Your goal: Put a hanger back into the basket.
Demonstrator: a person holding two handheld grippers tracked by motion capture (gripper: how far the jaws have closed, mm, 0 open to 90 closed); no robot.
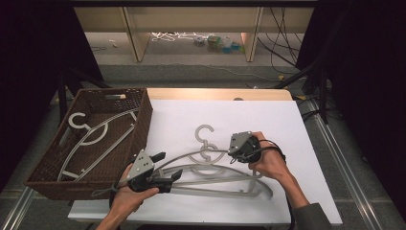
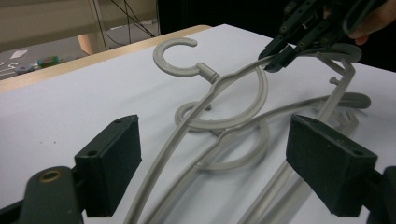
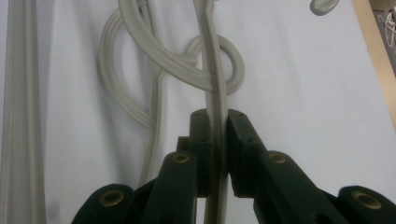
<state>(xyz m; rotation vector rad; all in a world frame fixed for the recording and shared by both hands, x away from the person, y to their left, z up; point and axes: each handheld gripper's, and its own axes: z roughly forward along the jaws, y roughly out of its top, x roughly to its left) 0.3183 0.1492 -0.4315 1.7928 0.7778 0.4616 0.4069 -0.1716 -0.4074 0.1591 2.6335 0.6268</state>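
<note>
Step in hand, by the look of it: freeing the top hanger (image 2: 211,80) from the pile of hangers (image 1: 218,188) on the white table (image 1: 273,124), to the right of the wicker basket (image 1: 145,125), for carrying over to that basket. Right gripper (image 1: 231,153), on the far side of the pile from the basket, clamped tight on one shoulder arm of the top hanger, rod pinched between both pads. Left gripper (image 1: 169,166), just beside the basket's near right corner, spread wide, with the other shoulder arm passing between the pads and neither pad touching it. Best to close the left gripper squarely on that arm only, not on the rods of the pile just beneath it. Then lift with both ends level, slowly, since the hook loops of the lower hangers sit under the neck and could snag and drag along. Watch for any lower hanger rising with it; if so, a small shake or tilt away from the basket first. Once clear, carry toward the basket hook-first or flat, high enough to pass over the rim, and lay it alongside the two hangers (image 1: 95,135) already inside.
</note>
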